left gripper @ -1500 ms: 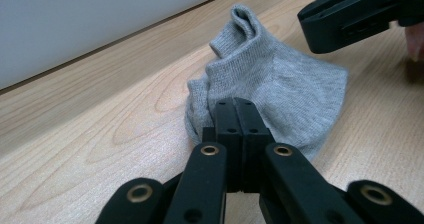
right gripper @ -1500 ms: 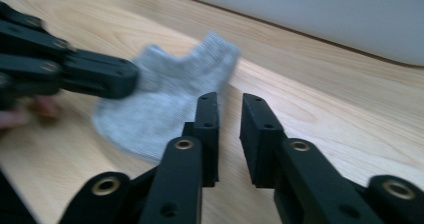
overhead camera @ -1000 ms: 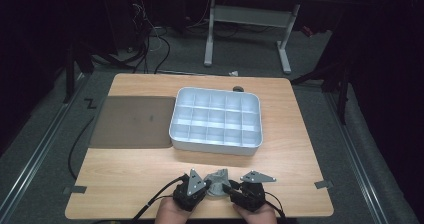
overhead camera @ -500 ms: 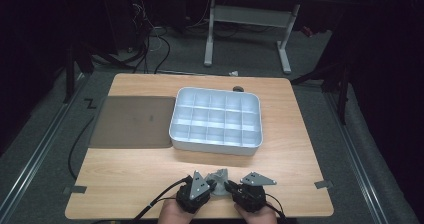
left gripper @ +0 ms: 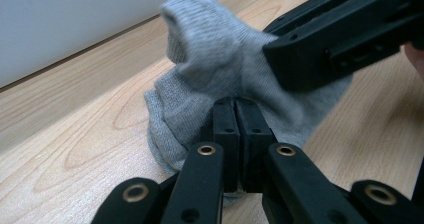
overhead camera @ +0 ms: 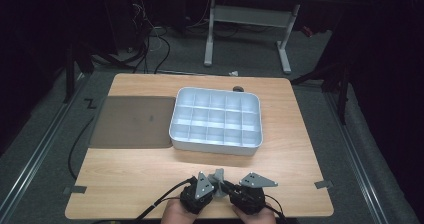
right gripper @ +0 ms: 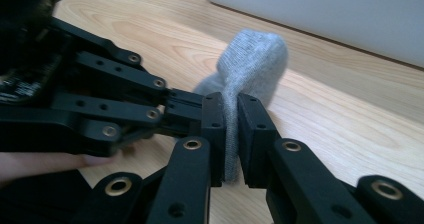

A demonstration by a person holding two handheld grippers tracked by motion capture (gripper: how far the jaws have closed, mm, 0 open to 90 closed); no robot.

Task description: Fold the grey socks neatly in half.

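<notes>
Both hands sit almost where they were a second ago at the table's near edge, though the right gripper [right gripper: 231,134] has just been closing its jaws, and a fold of the grey sock [right gripper: 250,64] now sits pinched between them. Across from it, the left gripper [left gripper: 244,134] is clamped tight on the same sock [left gripper: 210,79], its pads pressed together over a pinch of knit. From above, the sock [overhead camera: 218,175] shows as a small bunched hump between the two tools, just short of the white compartment tray [overhead camera: 215,140] and well apart from the dark mat [overhead camera: 132,121].

To my eye this is the two-handed grasp before straightening or folding. The next move probably calls for drawing the grippers apart evenly, so the cloth stretches flat without slipping from either pinch.

Crumpled as it is, the sock's long axis seems to run between the grippers, across the table edge; toe and cuff I cannot tell apart.
</notes>
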